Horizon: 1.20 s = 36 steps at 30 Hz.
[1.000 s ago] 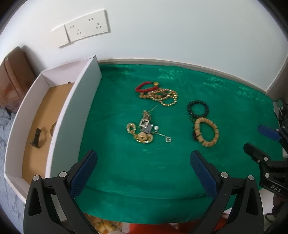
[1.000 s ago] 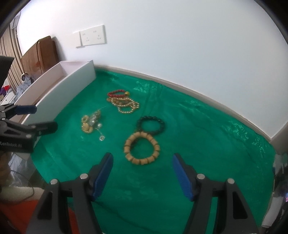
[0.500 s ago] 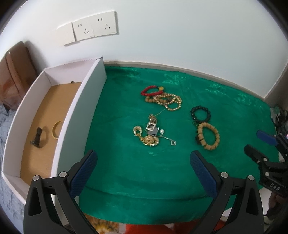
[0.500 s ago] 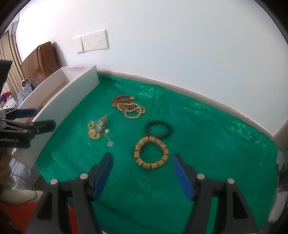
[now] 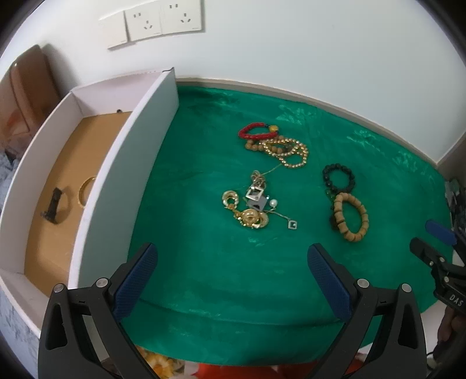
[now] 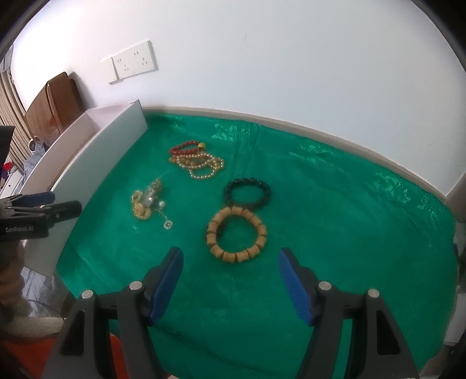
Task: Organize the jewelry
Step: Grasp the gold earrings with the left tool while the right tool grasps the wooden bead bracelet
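Note:
Jewellery lies on a green cloth (image 5: 204, 262): a red bead bracelet (image 5: 256, 131), a gold bead string (image 5: 287, 151), a black bead bracelet (image 5: 339, 177), a wooden bead bracelet (image 5: 351, 217) and a heap of gold earrings and pendants (image 5: 250, 208). My left gripper (image 5: 233, 271) hangs open over the cloth's near side, short of the heap. My right gripper (image 6: 230, 259) is open and empty, just short of the wooden bead bracelet (image 6: 236, 233), with the black bead bracelet (image 6: 247, 194) beyond it.
A white box (image 5: 122, 163) with a cardboard floor stands left of the cloth; a gold ring (image 5: 86, 189) and a small black piece (image 5: 54, 205) lie in it. A white wall with sockets (image 5: 163, 20) runs behind. The cloth's front edge is near the grippers.
In the left wrist view the box has come further into sight and the jewellery has slid to the right. The right wrist view has tilted a little. Both grippers stay open.

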Available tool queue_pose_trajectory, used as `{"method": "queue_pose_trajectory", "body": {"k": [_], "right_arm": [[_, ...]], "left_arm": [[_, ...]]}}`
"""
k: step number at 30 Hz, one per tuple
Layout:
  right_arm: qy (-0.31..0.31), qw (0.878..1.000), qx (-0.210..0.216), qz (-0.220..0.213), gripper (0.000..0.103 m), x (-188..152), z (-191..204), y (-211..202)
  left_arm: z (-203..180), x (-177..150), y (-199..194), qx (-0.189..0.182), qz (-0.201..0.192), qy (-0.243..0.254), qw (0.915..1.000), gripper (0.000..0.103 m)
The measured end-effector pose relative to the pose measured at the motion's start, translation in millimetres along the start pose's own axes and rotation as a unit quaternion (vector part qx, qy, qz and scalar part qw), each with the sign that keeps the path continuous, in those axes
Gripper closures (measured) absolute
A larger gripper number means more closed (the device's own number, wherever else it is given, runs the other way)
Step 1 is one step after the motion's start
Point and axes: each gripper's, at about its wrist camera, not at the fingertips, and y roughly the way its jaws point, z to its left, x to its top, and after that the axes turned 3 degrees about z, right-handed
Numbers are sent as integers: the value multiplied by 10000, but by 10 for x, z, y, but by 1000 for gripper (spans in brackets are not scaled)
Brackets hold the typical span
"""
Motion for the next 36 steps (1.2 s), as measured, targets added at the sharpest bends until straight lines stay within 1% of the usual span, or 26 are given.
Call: {"method": "queue_pose_trajectory", "body": {"k": [8, 16, 19, 23, 24, 25, 27, 30, 31, 33, 34, 35, 36], "right_arm": [[105, 9999, 28, 44, 34, 40, -51, 64], [-20, 9997, 159, 162, 34, 93, -5, 238], [22, 9989, 345, 319, 34, 104, -19, 387], [11, 9942, 808, 709, 34, 140, -2, 676], [-8, 9930, 896, 764, 38, 147, 12, 728], [-43, 9919, 963, 824, 45, 154, 32, 792], [-188, 9904, 958, 974, 49, 175, 91, 965], [-340, 9893, 910, 1086, 52, 182, 159, 1120], [-380, 9892, 876, 1112, 52, 181, 179, 1169], [-433, 9891, 804, 1157, 52, 177, 207, 1239], [-466, 9888, 789, 1181, 55, 177, 215, 1269], [-532, 9883, 754, 1214, 58, 168, 239, 1313], [-573, 9880, 723, 1238, 62, 165, 251, 1342]], "left_arm": [[-141, 53, 90, 47, 40, 279, 9996, 1], [-131, 114, 203, 193, 102, 372, 9991, 1], [-81, 110, 306, 178, 219, 332, 9991, 1], [-36, 153, 450, 44, 371, 326, 9988, 1], [-29, 197, 498, -38, 391, 335, 9987, 1], [-25, 227, 527, -89, 396, 340, 9986, 1], [-20, 342, 627, -212, 386, 354, 9984, 1], [-79, 512, 812, -353, 467, 422, 9974, 2], [-108, 555, 876, -388, 485, 467, 9970, 3], [-200, 626, 1035, -385, 559, 621, 9958, 12], [-250, 650, 1119, -348, 631, 699, 9949, 18], [-289, 680, 1194, -328, 694, 766, 9941, 22], [-353, 719, 1310, -242, 771, 854, 9931, 23]]}}
